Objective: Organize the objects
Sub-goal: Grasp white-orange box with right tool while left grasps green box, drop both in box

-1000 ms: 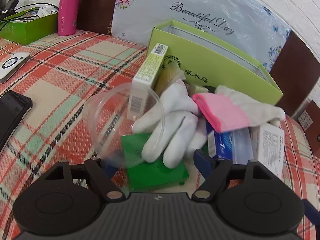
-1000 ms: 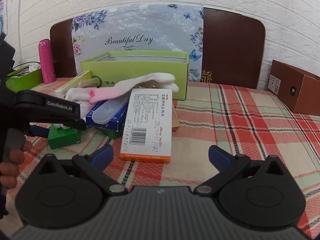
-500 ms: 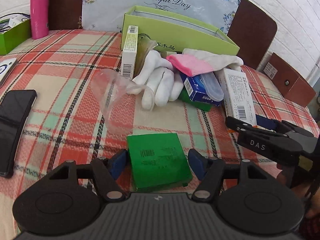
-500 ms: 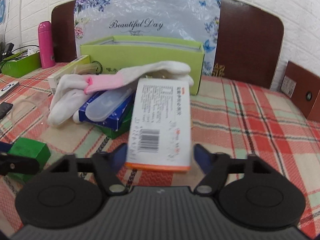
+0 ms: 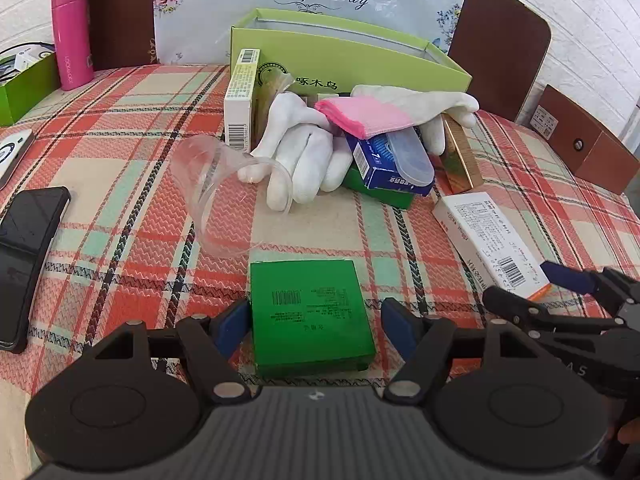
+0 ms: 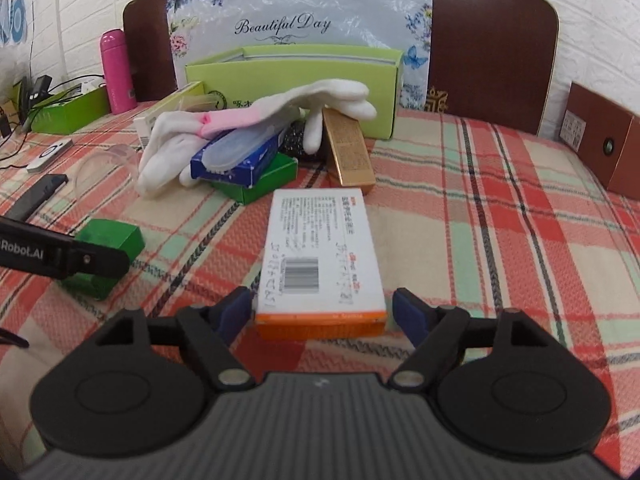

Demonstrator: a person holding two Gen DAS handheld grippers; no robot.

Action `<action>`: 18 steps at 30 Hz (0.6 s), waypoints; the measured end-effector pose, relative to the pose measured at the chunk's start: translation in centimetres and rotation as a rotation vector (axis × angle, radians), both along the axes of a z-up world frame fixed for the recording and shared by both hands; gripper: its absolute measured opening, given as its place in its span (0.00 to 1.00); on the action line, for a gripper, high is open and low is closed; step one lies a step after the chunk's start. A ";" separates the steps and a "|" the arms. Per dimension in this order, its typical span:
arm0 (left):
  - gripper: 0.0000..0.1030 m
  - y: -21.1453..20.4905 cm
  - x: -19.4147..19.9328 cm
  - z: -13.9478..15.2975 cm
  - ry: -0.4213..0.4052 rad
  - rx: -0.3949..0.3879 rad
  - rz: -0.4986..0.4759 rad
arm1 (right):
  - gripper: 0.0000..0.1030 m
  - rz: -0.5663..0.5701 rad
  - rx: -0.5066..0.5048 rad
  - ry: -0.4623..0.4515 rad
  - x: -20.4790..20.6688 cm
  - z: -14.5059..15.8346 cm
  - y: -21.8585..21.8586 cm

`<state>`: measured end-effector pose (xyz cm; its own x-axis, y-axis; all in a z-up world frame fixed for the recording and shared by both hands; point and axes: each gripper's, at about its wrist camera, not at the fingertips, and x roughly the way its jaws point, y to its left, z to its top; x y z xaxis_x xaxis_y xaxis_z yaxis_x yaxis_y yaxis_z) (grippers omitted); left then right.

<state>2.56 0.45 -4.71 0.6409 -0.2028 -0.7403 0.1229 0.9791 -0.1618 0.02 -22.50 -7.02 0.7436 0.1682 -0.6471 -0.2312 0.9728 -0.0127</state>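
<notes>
While each wide-open gripper straddles a box, close squarely across the short sides. Left gripper (image 5: 314, 326) brackets the flat green carton (image 5: 310, 316); right gripper (image 6: 322, 312), jaws just reopened, brackets the white orange-edged carton (image 6: 320, 256), whose long axis points away toward the lime open box (image 6: 292, 70) on the plaid worktop (image 6: 480, 200).

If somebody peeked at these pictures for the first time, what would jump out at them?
Probably the messy pile in the middle of the checked tablecloth: white gloves with a pink cuff draped over small boxes, in front of a lime-green box. Nearer, the left hand-held gripper frames a green box, and the right hand-held gripper frames a white box with an orange end.
</notes>
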 end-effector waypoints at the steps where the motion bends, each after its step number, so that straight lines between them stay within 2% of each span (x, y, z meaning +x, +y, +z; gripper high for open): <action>1: 0.72 0.0 0.0 -0.1 0.001 0.001 0.001 | 0.80 0.001 -0.009 -0.012 0.2 0.1 0.2; 11: 0.72 -0.7 0.2 -0.3 -0.012 0.039 -0.013 | 0.80 0.010 -0.001 0.006 2.1 -0.6 0.9; 12: 0.71 -0.7 0.2 -0.3 -0.013 0.042 -0.016 | 0.76 0.008 0.009 0.011 2.2 -0.7 0.7; 13: 0.63 -0.7 0.2 -0.3 -0.016 0.046 -0.019 | 0.71 0.009 0.024 0.014 2.1 -0.8 0.6; 15: 0.62 -0.7 0.1 -0.2 -0.017 0.046 -0.032 | 0.63 0.014 0.038 0.004 1.9 -0.8 0.4; 18: 0.61 -0.6 -0.2 0.4 -0.018 0.001 -0.057 | 0.63 0.029 0.071 -0.003 1.3 -0.6 0.1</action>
<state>2.38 -0.17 -4.30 0.6417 -0.2386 -0.7289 0.1814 0.9706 -0.1579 1.36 -22.36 -7.61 0.7395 0.2352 -0.6308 -0.2592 0.9642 0.0558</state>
